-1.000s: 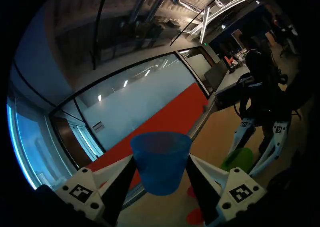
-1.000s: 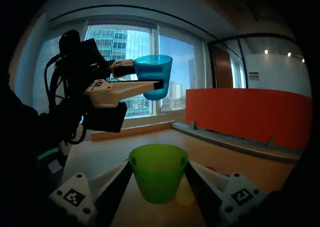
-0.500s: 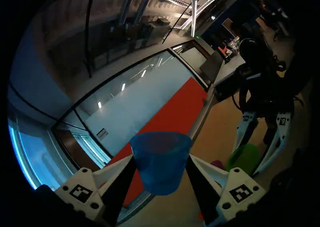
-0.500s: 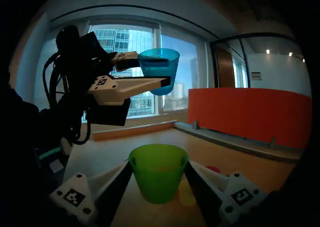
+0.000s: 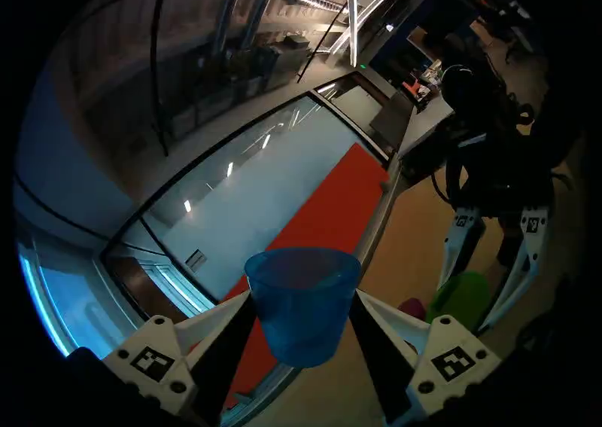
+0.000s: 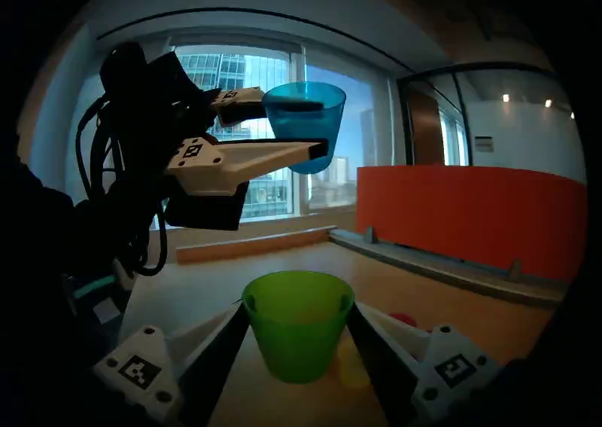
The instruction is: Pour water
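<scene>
Left gripper view, lower left: bright window glass (image 5: pixel 44 306) along the edge. Bottom centre: left gripper (image 5: pixel 301 304) clenched on the blue cup (image 5: pixel 302 314), one finger pressing each side of its wall, rim up and facing the camera. Behind the cup an orange-red panel (image 5: pixel 323 216) runs diagonally under a pale glass wall. Right of that, the wooden table (image 5: pixel 410 239). Lower right: a small magenta thing (image 5: pixel 412 306) on the table, too blurred to name, then the right gripper (image 5: pixel 465 308) with its two white fingers coming down around the green cup (image 5: pixel 468 297); dark cabling and the holder's hand above it are too dim to make out. Right gripper view, upper left: the left gripper (image 6: pixel 299 126) reaches in from a black tangle of cable, grasping the blue cup (image 6: pixel 307 129) in front of the window (image 6: pixel 248 80), roughly upright and raised well above the green one. Water in it: cannot tell. Bottom centre: right gripper (image 6: pixel 299 318) clamped on the green cup (image 6: pixel 299 329), a finger against each side, over the table (image 6: pixel 188 291). Just right of the cup, a yellow spot (image 6: pixel 351 361) and a red spot (image 6: pixel 403 319) on the tabletop. Far right: the orange-red panel (image 6: pixel 481 216) stands along the table's far edge.
</scene>
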Available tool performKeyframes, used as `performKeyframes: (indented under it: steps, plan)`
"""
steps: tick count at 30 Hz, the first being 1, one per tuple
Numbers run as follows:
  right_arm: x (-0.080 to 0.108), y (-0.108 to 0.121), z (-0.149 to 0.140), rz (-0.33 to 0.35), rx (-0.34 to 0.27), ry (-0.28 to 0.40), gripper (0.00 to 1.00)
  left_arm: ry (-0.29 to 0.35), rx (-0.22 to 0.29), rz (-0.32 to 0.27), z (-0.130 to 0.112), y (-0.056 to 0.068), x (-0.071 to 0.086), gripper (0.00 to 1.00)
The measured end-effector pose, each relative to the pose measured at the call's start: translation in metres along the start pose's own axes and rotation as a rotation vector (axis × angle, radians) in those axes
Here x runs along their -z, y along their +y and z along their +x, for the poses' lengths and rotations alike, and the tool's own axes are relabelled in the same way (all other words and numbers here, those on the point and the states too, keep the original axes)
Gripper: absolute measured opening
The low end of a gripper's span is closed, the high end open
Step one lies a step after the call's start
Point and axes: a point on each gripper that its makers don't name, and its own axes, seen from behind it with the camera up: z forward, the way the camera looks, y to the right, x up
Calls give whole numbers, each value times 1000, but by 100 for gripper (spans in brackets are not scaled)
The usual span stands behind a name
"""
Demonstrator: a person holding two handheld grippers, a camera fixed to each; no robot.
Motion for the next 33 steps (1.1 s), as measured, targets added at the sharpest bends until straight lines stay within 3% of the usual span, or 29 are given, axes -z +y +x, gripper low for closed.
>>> performKeyframes:
  steps: [15,33]
  plan:
    - [-2,0,4,0,3,7,90,1,-57,6,3,-2,-5,81]
    - [0,2,7,-4,0,18,90,0,-142,-3,10,6,-9,81]
